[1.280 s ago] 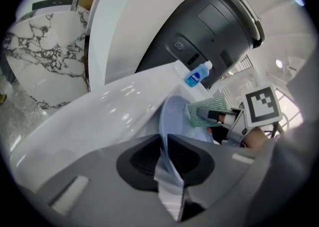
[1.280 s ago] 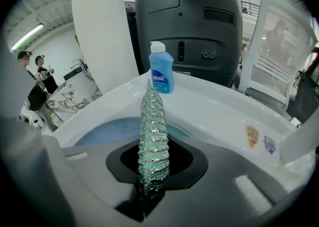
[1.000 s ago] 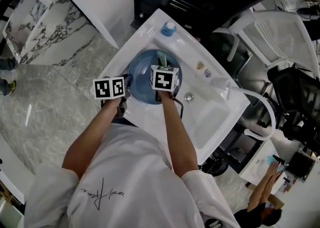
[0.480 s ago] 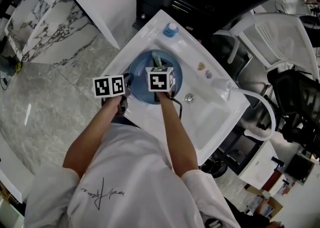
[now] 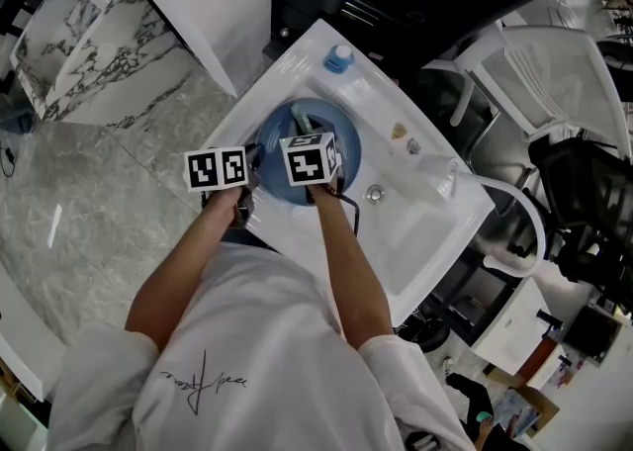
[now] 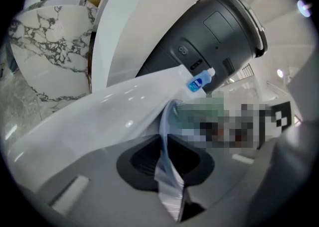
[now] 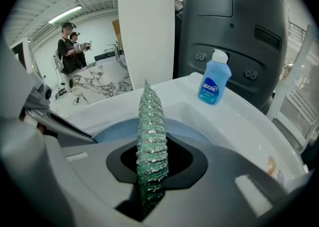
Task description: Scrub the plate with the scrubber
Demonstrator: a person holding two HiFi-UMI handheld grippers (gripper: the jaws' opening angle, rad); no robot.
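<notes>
A blue plate (image 5: 341,147) lies in the white sink (image 5: 415,231), seen from the head view. My left gripper (image 5: 251,170) is at the plate's left rim and is shut on it; in the left gripper view the thin plate edge (image 6: 168,176) runs between the jaws of the left gripper (image 6: 169,183). My right gripper (image 5: 305,135) is over the middle of the plate, shut on the green glittery scrubber (image 5: 300,120). In the right gripper view the scrubber (image 7: 151,136) stands edge-on in the right gripper (image 7: 151,171), above the plate (image 7: 112,132).
A blue soap bottle (image 5: 338,58) (image 7: 214,82) stands on the sink's far corner. The drain (image 5: 374,193) is right of the plate. A big black cylinder (image 7: 234,27) rises behind the sink. Two people (image 7: 67,52) stand far off at the left.
My right gripper has slid a little to the left across the plate with the scrubber and rolled. The left gripper and the plate have stayed put.
</notes>
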